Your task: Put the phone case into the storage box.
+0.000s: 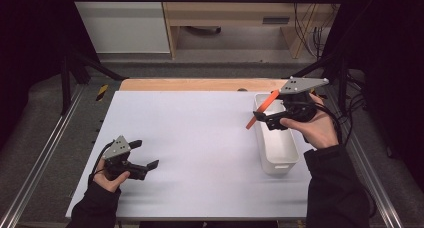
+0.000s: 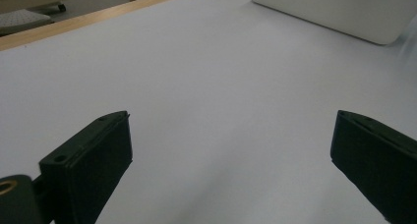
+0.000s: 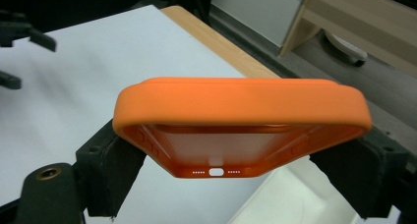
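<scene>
— While the right claw (image 1: 260, 119) hangs above the white bin (image 1: 278, 158) at the bench's (image 1: 200, 138) right side, what does it carry?

— An orange phone case (image 3: 241, 111), pinched across its width between both jaws, which stand nearly closed on it. From the high view the case tilts up over the bin's near-left wall, clear of the bench surface.

— And the left claw (image 1: 147, 155)?

— Low over the white bench near its front left corner, jaws spread wide, nothing between them. Its own camera looks across bare white surface toward the bin (image 2: 339, 10), well apart from it.

— Anything else in frame?

— A wooden strip (image 1: 200, 84) along the bench's far edge.
</scene>
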The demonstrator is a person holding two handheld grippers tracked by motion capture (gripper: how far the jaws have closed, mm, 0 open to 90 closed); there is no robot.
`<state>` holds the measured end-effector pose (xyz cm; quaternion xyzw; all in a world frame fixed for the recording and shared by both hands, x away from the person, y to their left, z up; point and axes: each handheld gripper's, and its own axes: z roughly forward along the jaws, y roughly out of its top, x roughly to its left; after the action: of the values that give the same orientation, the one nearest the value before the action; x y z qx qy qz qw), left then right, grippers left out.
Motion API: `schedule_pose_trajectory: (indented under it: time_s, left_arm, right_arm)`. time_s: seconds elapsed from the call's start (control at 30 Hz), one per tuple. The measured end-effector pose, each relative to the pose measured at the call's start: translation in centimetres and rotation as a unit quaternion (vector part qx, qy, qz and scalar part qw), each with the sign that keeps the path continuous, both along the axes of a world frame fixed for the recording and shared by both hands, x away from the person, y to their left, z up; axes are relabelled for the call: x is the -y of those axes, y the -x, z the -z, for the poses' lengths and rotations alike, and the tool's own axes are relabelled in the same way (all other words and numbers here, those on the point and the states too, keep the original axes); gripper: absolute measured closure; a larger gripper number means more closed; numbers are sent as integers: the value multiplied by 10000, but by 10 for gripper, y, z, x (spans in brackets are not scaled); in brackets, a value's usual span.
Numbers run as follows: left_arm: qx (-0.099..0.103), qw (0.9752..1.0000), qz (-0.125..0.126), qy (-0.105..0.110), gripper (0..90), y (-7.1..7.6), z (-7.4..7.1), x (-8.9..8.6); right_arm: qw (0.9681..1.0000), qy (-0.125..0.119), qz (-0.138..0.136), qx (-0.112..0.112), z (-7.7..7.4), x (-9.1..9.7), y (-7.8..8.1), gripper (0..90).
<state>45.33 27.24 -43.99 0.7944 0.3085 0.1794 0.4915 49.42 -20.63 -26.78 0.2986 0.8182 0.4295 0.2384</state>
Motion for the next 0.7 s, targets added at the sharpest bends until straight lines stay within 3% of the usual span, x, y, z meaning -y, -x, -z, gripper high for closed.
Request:
schedule_pose_trajectory:
  time_s: [0.27, 0.5, 0.7]
  left_arm:
    - [15, 10000, 12, 15, 17, -1, 0, 0]
    - [19, 10000, 41, 16, 17, -1, 1, 0]
    - [6, 10000, 65, 21, 17, -1, 1, 1]
  right_arm:
    - [9989, -81, 454, 5, -3, 9, -18, 156]
    - [9955, -93, 945, -10, -4, 14, -32, 156]
    - [9930, -141, 1171, -24, -5, 16, -45, 156]
